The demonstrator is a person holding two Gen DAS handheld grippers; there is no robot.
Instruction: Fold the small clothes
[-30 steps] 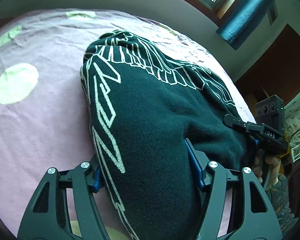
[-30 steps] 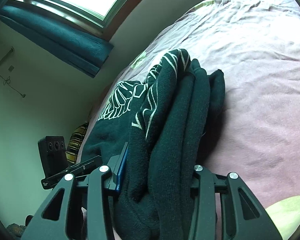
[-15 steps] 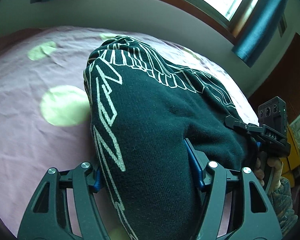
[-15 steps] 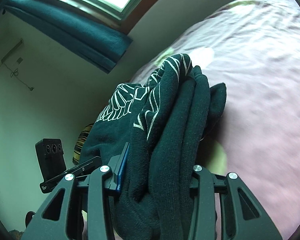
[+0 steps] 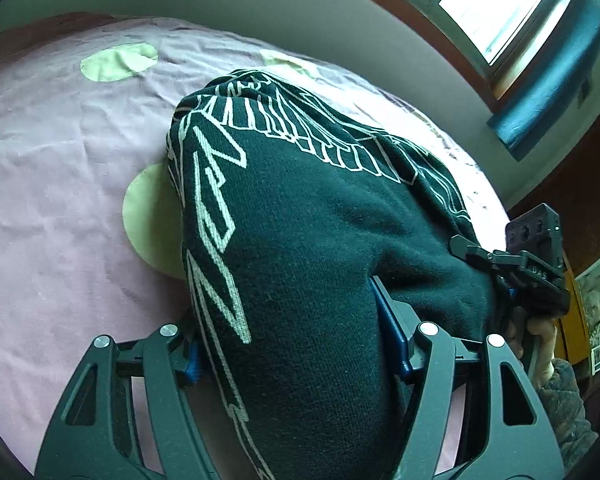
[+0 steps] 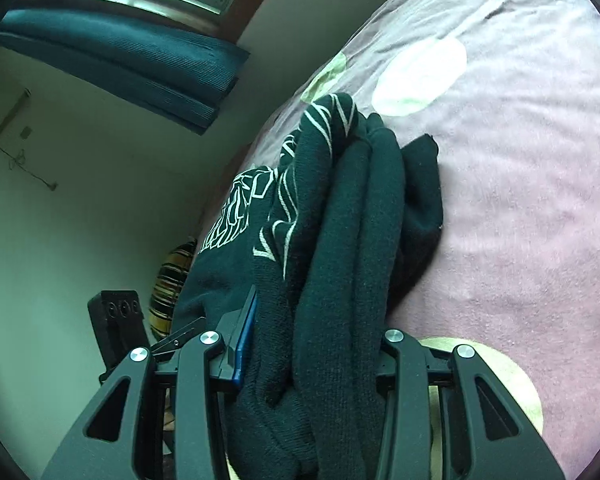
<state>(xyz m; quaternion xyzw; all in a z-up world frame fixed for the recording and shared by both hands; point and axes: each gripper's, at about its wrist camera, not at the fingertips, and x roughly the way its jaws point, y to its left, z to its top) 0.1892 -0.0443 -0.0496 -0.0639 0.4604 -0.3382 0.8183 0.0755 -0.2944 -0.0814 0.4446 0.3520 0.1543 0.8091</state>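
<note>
Over the pink bedsheet (image 5: 60,208), my left gripper (image 5: 296,344) and right gripper (image 6: 312,360) both pinch the folded sweater (image 5: 308,248); I'd lower both level, releasing together.

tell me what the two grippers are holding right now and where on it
Both hold the dark green sweater: the left gripper clamps one bunched end, the right gripper the other.

sweater (image 5: 308,264): near end runs off the bottom edge in both views; its underside is hidden.
left gripper (image 5: 296,344): pad faces buried in knit; frame cut by the lower edge.
right gripper (image 6: 312,360): right pad hidden behind folds.
green spot (image 5: 152,220): partly covered by the sweater.
hand (image 5: 540,340): mostly hidden behind the other gripper.
</note>
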